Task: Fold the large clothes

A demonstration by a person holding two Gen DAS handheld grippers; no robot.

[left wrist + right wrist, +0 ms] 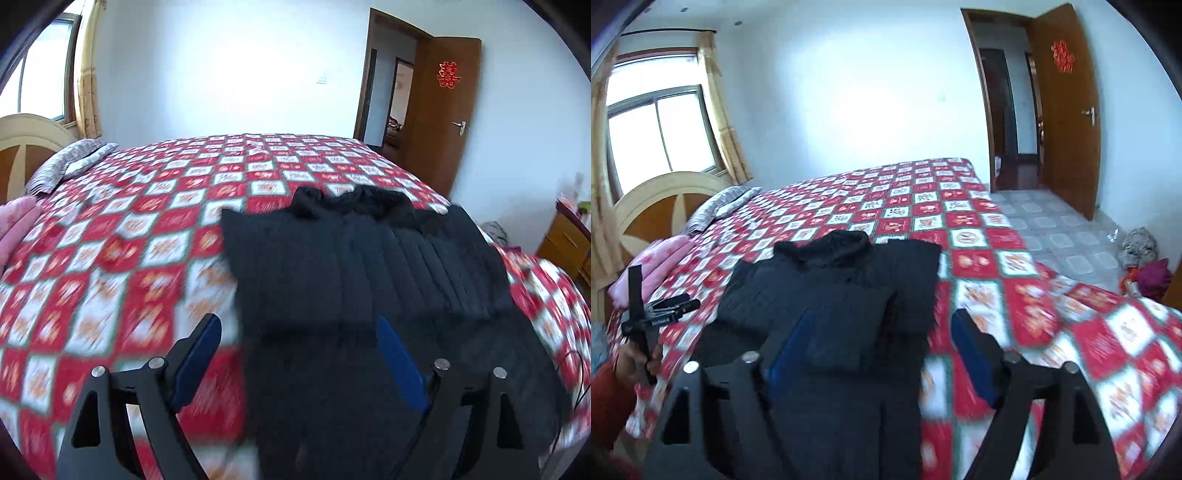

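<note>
Two tools, both w/ jaws spread wide and nothing between the pads. Left tool [299,358] hangs over the near-left part of a black quilted coat [369,266]; right tool [882,354] hangs over the coat's near-right edge. Neither pad set touches cloth as far as I can tell, tho both views are smeared by motion, so contact at the very near hem can't be ruled out.

Coat lies flat on the bed [129,229], just ahead of and under both tools, collar/hood end [351,203] farthest from them. From the right wrist view a folded-in panel [846,325] sits on top of the body right ahead of that tool's left finger, probably a sleeve or side flap laid inward. Left tool and the person's hand [635,360] show at that view's far left, beside the coat's left edge.

Step, by my read: sides look tucked in, so it's between folds – tools let go and are free above the garment. Coat is still long front-to-back, so task is prob. about halfway.

Next move calls for: both tools down to the near hem, one per corner, pinch thru all layers (padded cloth is thick, needs a deep bite), then lift and carry the hem away toward the collar evenly so the tucked panel doesn't slide out.
</note>
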